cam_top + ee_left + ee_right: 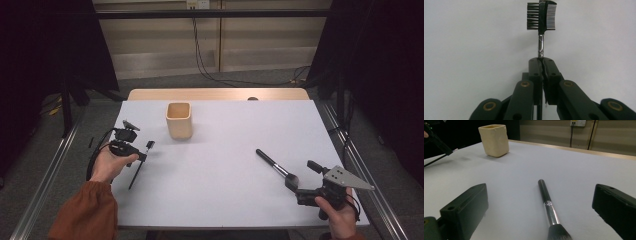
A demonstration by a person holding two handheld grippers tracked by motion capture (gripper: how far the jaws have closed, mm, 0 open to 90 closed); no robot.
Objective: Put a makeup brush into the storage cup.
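Note:
My left gripper is shut on the thin handle of a black brow comb-and-brush tool, whose toothed head points past the jaws. It hovers at the table's left side, left of a beige square cup that stands upright. A black makeup brush lies flat on the white table at the right, bristles toward me. My right gripper is open, one jaw on each side of the brush's bristle end, not touching it.
The white tabletop has a wooden strip along its far edge. Metal rails run along both sides on the floor. Cables hang from the back wall. Dark curtains flank the scene.

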